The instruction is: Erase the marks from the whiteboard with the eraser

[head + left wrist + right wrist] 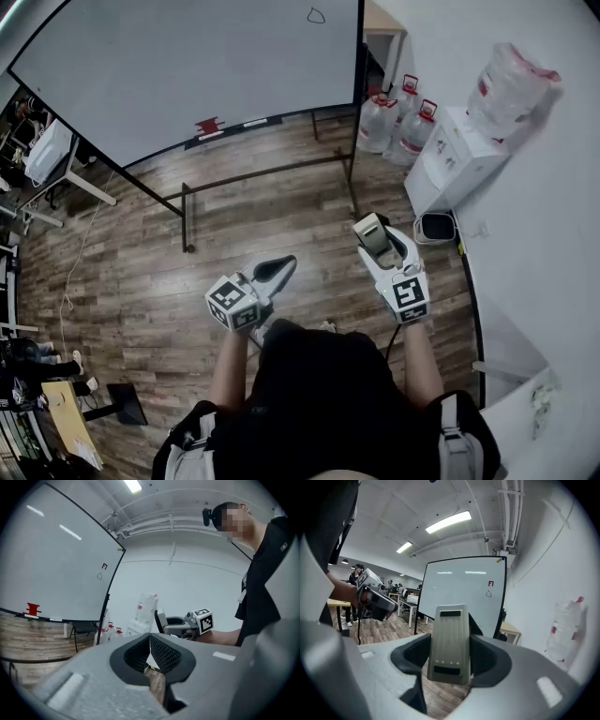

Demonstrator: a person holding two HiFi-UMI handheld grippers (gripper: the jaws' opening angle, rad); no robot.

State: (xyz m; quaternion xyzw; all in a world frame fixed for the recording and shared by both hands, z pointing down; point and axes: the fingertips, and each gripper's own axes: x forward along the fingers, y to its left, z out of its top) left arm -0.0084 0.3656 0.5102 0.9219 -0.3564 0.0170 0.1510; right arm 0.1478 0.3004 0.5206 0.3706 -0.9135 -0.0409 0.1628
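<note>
The large whiteboard point(187, 66) stands on a black frame ahead of me. A small black outline mark point(315, 15) sits near its top right corner; in the right gripper view a red mark point(491, 583) shows above the black mark point(489, 594). My right gripper point(377, 236) is shut on a grey-beige eraser point(450, 639), held upright between its jaws, well short of the board. My left gripper point(281, 268) is shut with nothing in it, its black pads point(161, 652) meeting at the tip. Both are held in front of my body, apart from each other.
A red object point(208, 125) lies on the board's tray. Water bottles point(380, 122), a white dispenser point(450, 155) and a small bin point(436, 225) stand by the right wall. Desks and chairs point(42, 159) are at the left. Wooden floor point(141, 253) lies between me and the board.
</note>
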